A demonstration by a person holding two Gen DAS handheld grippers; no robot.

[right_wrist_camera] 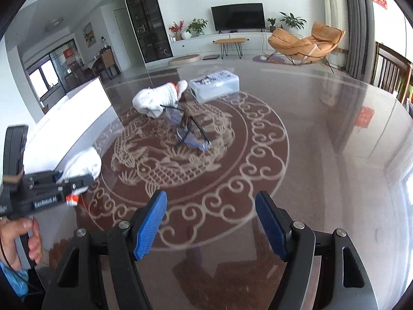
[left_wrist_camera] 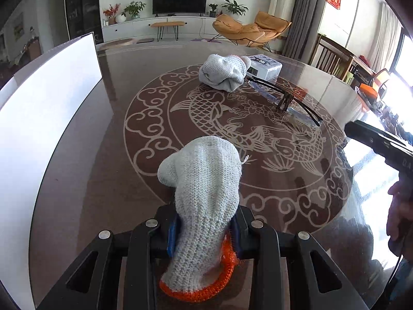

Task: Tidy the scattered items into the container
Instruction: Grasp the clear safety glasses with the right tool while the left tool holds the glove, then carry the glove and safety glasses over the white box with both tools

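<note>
a grey knit glove (left_wrist_camera: 204, 193) with an orange cuff hangs forward out of the left gripper (left_wrist_camera: 204, 232), pinched between its blue pads above the counter (left_wrist_camera: 116, 168). ahead of it lie a second glove (left_wrist_camera: 223, 73), glasses (left_wrist_camera: 284, 95) and a clear box (left_wrist_camera: 265, 66); the white container (left_wrist_camera: 46, 98) stands to its left. the right gripper (right_wrist_camera: 210, 222) is spread wide, holding nothing.

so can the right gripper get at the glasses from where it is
Probably yes. The right gripper is open and holds nothing, and only bare glass table lies between it and the glasses. The left gripper, shut on a glove, is off to the side.
</note>
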